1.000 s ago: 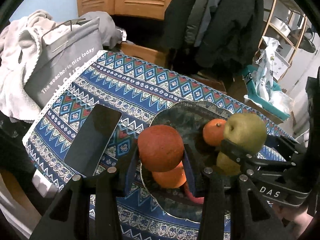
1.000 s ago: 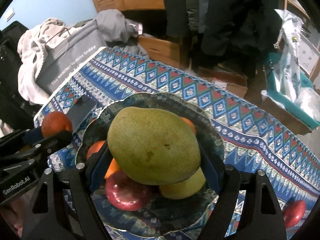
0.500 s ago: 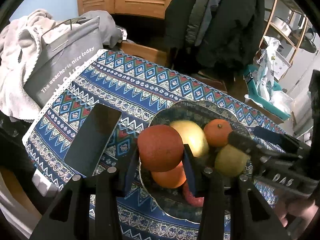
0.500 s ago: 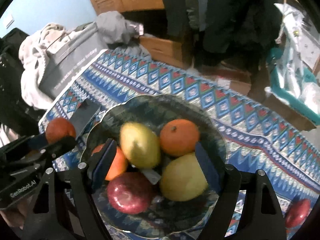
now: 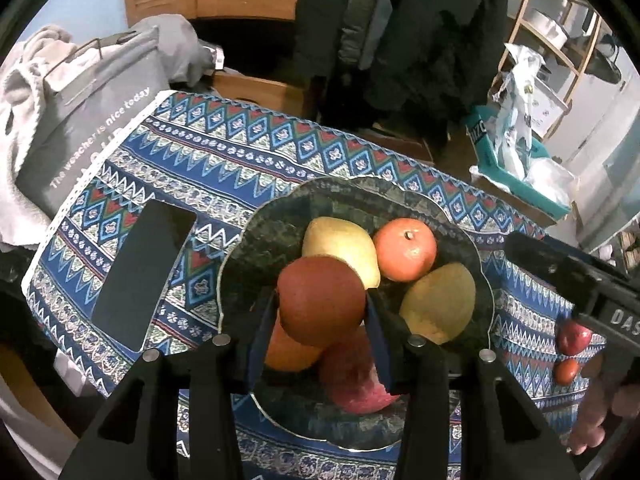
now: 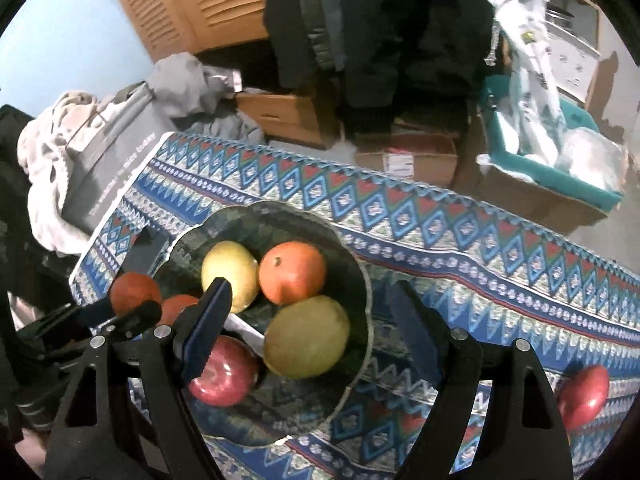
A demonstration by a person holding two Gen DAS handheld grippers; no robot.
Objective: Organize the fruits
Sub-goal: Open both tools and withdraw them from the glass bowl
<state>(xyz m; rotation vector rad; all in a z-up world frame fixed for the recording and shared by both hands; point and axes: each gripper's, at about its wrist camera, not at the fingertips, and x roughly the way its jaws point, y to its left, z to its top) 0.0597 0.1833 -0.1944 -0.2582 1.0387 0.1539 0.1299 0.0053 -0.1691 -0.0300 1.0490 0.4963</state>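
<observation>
Looking along the left claw (image 5: 322, 320), we see its pads pinching a dark orange fruit (image 5: 322, 300), held above the near part of the dark bowl (image 5: 248, 248). In the bowl lie a yellow pear (image 5: 340, 246), a tangerine (image 5: 405, 249), a green-brown mango (image 5: 440, 300), a second orange (image 5: 290, 354) and a red apple (image 5: 354, 380). A black phone (image 5: 144, 276) lies left of the bowl on the patterned surface (image 5: 224, 152). At the right, two small red fruits (image 5: 574, 338) sit beside the right claw's body.

From the right wrist, we see the right claw (image 6: 308, 328) spread wide with nothing between its pads, hanging over the bowl's right half above the mango. Another red fruit (image 6: 584, 396), perhaps an apple, lies on the surface far right.
</observation>
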